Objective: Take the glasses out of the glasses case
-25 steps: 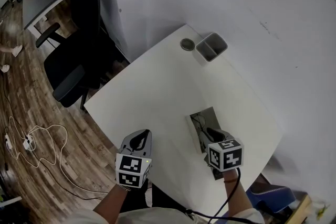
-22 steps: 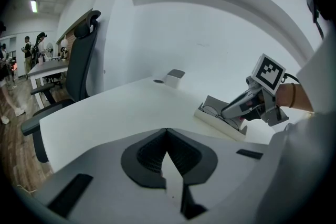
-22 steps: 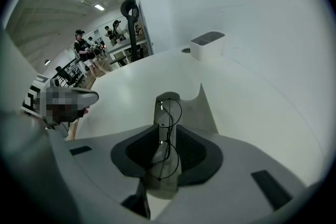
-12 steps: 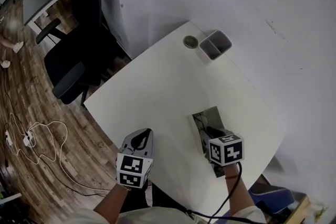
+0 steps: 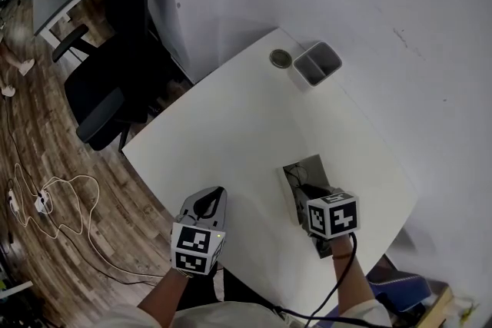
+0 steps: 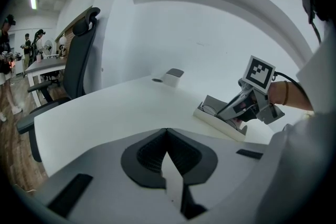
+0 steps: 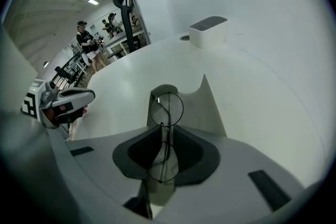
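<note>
The open grey glasses case (image 5: 306, 168) lies near the table's front right corner, its lid folded back. My right gripper (image 5: 309, 194) reaches into it from the near side. In the right gripper view, the thin wire-framed glasses (image 7: 167, 107) stand between the jaws, which are shut on the bridge; one round lens shows above the fingertips and the other below, over the case (image 7: 197, 107). I cannot tell whether the frame still touches the case. My left gripper (image 5: 206, 205) hovers at the table's near edge, shut and holding nothing (image 6: 167, 131), well left of the case (image 6: 223, 119).
A white desk organiser (image 5: 317, 64) and a small round disc (image 5: 280, 58) sit at the table's far corner by the wall. A black office chair (image 5: 108, 104) stands left of the table, and cables (image 5: 46, 203) lie on the wooden floor.
The head view has shifted slightly. Both grippers keep their places relative to the case, and the right one stays shut on the glasses.
</note>
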`<state>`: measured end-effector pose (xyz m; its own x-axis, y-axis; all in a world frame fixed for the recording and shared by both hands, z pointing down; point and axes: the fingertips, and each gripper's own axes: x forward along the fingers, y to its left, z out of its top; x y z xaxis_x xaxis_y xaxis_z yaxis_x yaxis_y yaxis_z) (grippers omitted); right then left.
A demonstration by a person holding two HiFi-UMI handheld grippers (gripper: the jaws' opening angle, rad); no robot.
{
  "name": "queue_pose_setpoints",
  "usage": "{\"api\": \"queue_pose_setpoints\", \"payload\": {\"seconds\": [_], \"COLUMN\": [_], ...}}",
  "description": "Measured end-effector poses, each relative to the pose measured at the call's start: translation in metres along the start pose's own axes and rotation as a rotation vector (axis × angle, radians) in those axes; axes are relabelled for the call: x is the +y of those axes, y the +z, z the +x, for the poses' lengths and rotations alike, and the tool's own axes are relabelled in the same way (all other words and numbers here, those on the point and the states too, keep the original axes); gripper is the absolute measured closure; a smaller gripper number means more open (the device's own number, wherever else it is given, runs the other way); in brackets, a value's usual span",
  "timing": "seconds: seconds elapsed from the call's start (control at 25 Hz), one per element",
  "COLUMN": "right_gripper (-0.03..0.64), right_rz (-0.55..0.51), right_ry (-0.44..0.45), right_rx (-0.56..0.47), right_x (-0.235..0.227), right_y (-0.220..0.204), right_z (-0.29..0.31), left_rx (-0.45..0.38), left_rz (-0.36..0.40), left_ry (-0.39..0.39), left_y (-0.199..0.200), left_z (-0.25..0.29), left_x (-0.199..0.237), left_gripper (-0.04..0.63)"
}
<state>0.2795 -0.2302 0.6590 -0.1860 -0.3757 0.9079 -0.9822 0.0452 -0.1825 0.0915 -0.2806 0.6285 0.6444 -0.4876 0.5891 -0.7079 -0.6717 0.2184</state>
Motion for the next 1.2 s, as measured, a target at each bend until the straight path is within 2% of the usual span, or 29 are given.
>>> {"api": "queue_pose_setpoints", "payload": {"seconds": [0.48,0.92,1.2], "right_gripper": [0.555,0.574,0.575], "right_rz": [-0.012,0.044,0.047], "right_ry": [0.000,-0.011,-0.052], "right_rx": [0.019,-0.030,-0.073], "right_x": [0.006,0.002,-0.003], "right_y": [-0.003,-0.004,-0.002], "right_z": [0.003,-0.010,-0.022], "left_rx": [-0.005,-0.008,-0.016], "left_rz": [0.010,0.009,0.024], "left_ry": [-0.013,-0.025,-0.042], "left_y": [0.004,0.008,0.012], "left_z": [0.000,-0.006,-0.011], "left_x": [-0.003,-0.003,-0.010], "left_gripper": [0.589,0.590,0.589]}}
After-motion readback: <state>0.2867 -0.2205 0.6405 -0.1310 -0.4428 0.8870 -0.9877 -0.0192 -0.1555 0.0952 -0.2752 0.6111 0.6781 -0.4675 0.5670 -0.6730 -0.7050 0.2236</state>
